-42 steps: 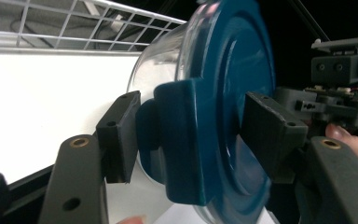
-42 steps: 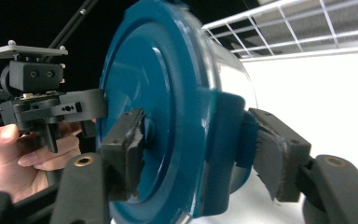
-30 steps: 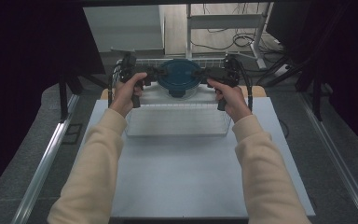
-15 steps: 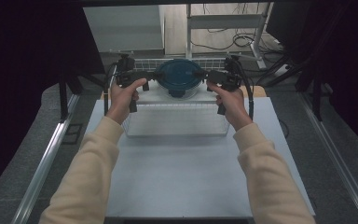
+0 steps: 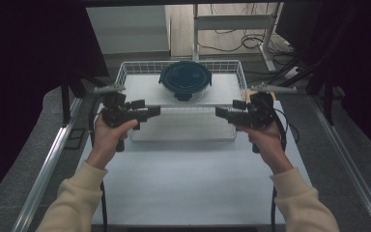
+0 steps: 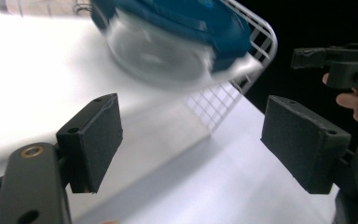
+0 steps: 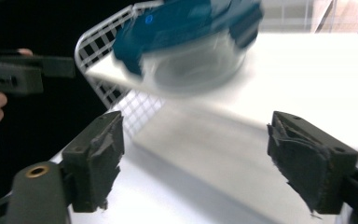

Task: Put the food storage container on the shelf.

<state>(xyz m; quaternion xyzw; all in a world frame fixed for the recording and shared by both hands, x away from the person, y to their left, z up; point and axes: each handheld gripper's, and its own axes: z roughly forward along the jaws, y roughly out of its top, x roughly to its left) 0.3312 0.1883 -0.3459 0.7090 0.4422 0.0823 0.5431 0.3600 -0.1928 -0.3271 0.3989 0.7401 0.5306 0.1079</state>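
A round glass container with a dark blue lid [image 5: 185, 79] [image 6: 168, 42] [image 7: 191, 42] stands in a white wire basket [image 5: 125, 72] [image 6: 256, 37] [image 7: 102, 60] at the far end of the table. My left gripper [image 5: 157, 111] [image 6: 198, 135] hovers by the basket's near left corner and points right. My right gripper [image 5: 218, 112] [image 7: 200, 158] mirrors it at the near right corner. Both sets of jaws have just opened wide and eased in slightly. Nothing is between them. Each gripper view shows the other gripper across the table.
A white sheet [image 5: 183, 179] covers the table in front of the basket. Metal rails [image 5: 48, 169] run along both sides. Behind the basket stand a table leg frame and loose cables [image 5: 241, 43] on the floor. Dark curtains close both sides.
Both grippers have let go at the container's sides and drawn back toward the person, to the basket's near corners. The container stays in the basket.
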